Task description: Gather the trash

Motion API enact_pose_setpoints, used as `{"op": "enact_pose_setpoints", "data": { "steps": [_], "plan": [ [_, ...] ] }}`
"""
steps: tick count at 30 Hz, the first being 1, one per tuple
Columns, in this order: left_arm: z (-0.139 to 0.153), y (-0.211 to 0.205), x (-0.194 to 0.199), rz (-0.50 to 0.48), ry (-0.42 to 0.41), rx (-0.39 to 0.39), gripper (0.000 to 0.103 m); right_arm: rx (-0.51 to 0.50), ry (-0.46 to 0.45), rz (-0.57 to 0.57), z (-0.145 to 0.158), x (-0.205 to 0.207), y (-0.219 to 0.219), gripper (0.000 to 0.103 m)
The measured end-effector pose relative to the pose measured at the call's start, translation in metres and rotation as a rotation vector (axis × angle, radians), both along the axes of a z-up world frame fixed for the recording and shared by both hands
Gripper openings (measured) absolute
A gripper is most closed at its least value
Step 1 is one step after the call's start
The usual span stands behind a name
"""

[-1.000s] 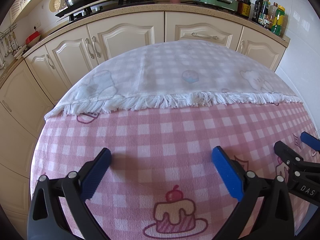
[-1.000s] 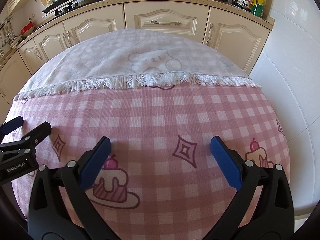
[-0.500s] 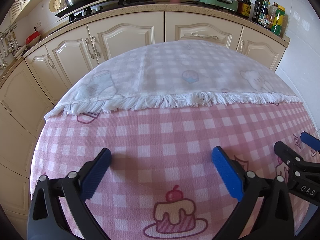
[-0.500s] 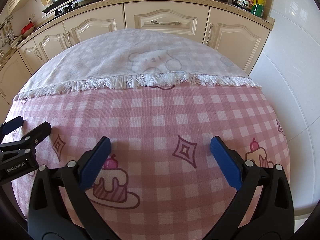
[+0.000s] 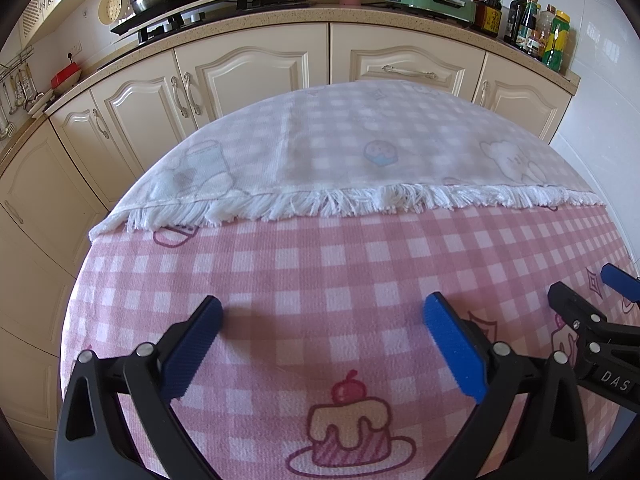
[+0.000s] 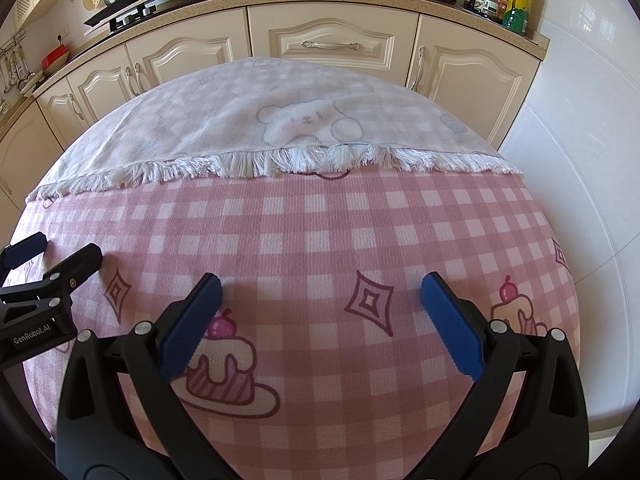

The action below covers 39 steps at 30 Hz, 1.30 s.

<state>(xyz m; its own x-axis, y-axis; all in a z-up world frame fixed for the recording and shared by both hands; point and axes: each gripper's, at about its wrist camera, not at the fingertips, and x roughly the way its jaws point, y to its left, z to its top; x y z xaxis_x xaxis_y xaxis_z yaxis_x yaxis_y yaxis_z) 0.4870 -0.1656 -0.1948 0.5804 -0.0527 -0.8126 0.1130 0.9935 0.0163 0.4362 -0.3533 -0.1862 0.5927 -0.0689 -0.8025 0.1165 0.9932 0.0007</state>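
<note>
Over the ribbed pink checked tablecloth (image 5: 320,264), each hand-held gripper, left (image 5: 320,344) and right (image 6: 320,330), hangs spread, ridged blue pads empty.

A pink checked tablecloth (image 5: 320,264) (fringed edge folded back) fronts cream cabinets (image 5: 248,72).

Bright, sharp daylight, soft shadows, heavy fisheye bending, perhaps slight glare.

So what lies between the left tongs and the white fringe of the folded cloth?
Only bare pink checked tablecloth between the left tongs and the white fringe; no trash is visible there in the left wrist view.
</note>
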Motion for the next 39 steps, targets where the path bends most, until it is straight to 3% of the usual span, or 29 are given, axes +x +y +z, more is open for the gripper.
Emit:
{"op": "enact_pose_setpoints", "data": {
  "steps": [39],
  "plan": [
    [-0.0003, -0.0001, 0.0002, 0.000, 0.000, 0.000, 0.098, 0.000, 0.000, 0.001, 0.0000, 0.0028, -0.0027, 0.097]
  ]
}}
